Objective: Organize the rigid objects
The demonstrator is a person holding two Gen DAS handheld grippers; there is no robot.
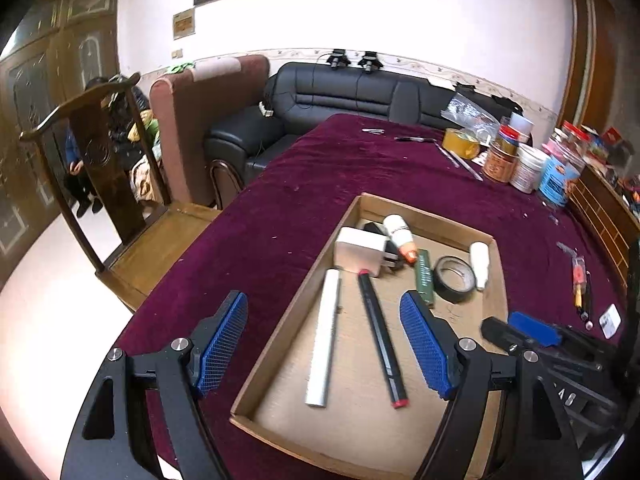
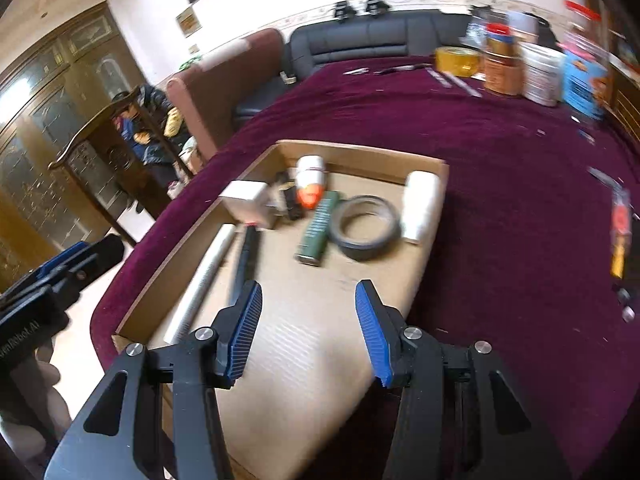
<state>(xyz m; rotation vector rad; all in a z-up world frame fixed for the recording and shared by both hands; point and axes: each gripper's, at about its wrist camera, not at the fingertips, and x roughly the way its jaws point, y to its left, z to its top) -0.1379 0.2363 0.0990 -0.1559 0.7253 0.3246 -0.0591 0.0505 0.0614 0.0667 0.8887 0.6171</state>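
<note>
Rigid objects lie gathered in a shallow cardboard tray [image 1: 404, 208] on the maroon-covered tabletop [image 1: 304, 168]. Left tool [image 1: 324, 344]: released, jaws wide apart, nothing pressed by either blue pad; it hangs over the tray's near end. Between and just beyond its fingers lie a white tube [image 1: 325, 336] and a black marker with red ends [image 1: 380, 336], side by side, apart from one another, both running lengthwise along the tray. Ahead of this tool, at the tray's far end: a white box [image 1: 360, 250], a white bottle with an orange tip [image 1: 400, 236], a dark green stick [image 1: 425, 278], a roll of black tape [image 1: 454, 278] and a small white bottle [image 1: 480, 264] against the right wall. What the dark item behind the white box is cannot be told.

Right tool [image 2: 308, 326]: released, jaws partly apart, empty; only bare tray floor shows between the pads. The same tube [image 2: 204, 280] and marker [image 2: 246, 260] lie ahead and to its left. The picture is motion-blurred.

Beyond both tools, near the far right edge of the tabletop, stand several cans and jars [image 1: 528, 164] and a yellow tape roll [image 1: 462, 142]. To the right of the tray, a few pens [image 1: 580, 284] lie loose on the cloth.
</note>
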